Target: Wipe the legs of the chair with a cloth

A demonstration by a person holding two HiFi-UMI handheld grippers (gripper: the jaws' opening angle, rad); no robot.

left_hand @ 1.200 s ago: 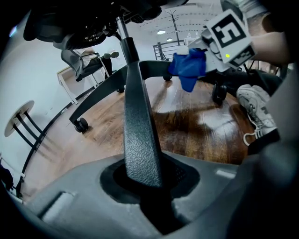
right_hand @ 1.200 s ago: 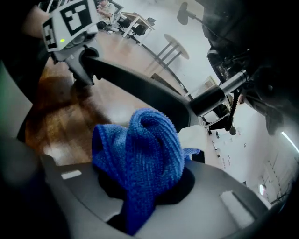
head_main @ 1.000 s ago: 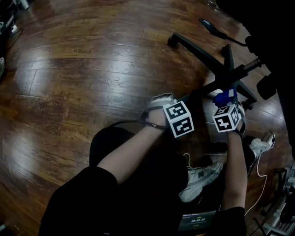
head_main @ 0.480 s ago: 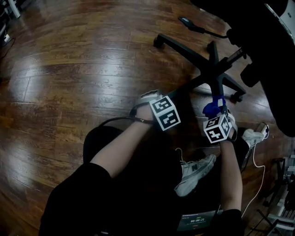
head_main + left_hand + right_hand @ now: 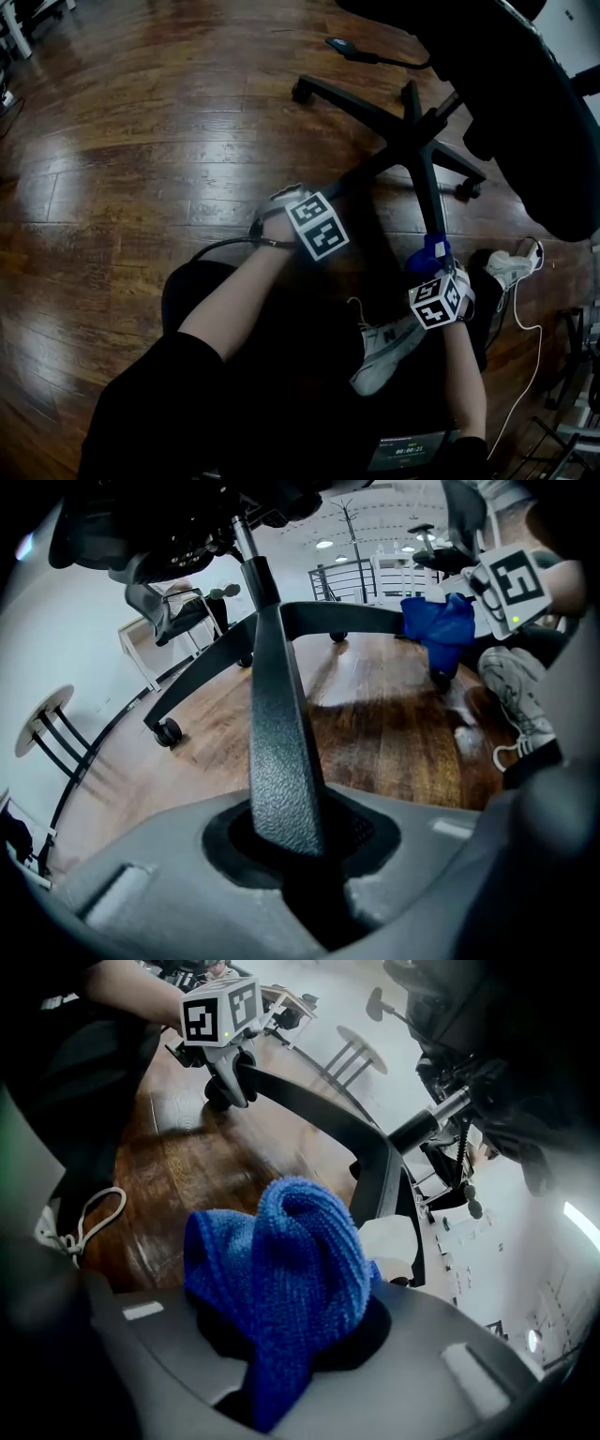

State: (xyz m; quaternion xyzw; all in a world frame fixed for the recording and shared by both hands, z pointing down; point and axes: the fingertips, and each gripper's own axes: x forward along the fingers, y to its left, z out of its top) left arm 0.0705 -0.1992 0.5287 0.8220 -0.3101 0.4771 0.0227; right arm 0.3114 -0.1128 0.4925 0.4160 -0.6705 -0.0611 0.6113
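Note:
The black chair base (image 5: pixel 412 141) stands on its star of legs under the seat. My left gripper (image 5: pixel 339 192) is shut on the near-left leg (image 5: pixel 281 733), which runs from between its jaws up to the centre column. The blue cloth (image 5: pixel 431 253) is bunched in my right gripper (image 5: pixel 434 262), which is shut on it and presses it against the outer end of the leg (image 5: pixel 427 202) that points toward me. In the right gripper view the cloth (image 5: pixel 281 1269) fills the jaws, with the leg (image 5: pixel 380 1185) just behind it. The cloth (image 5: pixel 441 630) also shows in the left gripper view.
The black seat (image 5: pixel 506 84) overhangs the base at upper right. The person's white sneakers (image 5: pixel 394 342) (image 5: pixel 511 267) lie close to the wiped leg, beside a white cable (image 5: pixel 525 328). A caster (image 5: pixel 302 91) ends the far-left leg on the wooden floor (image 5: pixel 141 141).
My right gripper has slid the cloth along the leg, away from the hub and toward the person. The left gripper has kept its hold on its leg.

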